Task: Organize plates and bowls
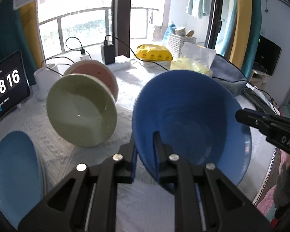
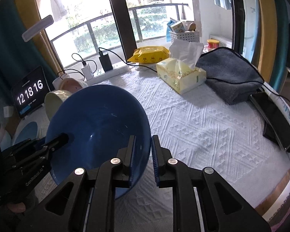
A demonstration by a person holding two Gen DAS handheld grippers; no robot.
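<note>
The dark blue bowl (image 1: 191,123) is held tilted above the tablecloth (image 2: 193,127), its rim pinched by the left gripper (image 1: 145,145). The right gripper (image 2: 143,148) straddles the opposite rim, pads slightly apart. Transfer toward the standing plates (image 1: 81,112) at 10 o'clock is best made slowly, keeping 1 firm pinch.

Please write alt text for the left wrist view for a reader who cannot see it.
The left gripper is shut on the near rim of a dark blue bowl, held tilted above a white textured tablecloth. To its left stand a green plate and a pink plate on edge; the right gripper reaches in from the right.
</note>
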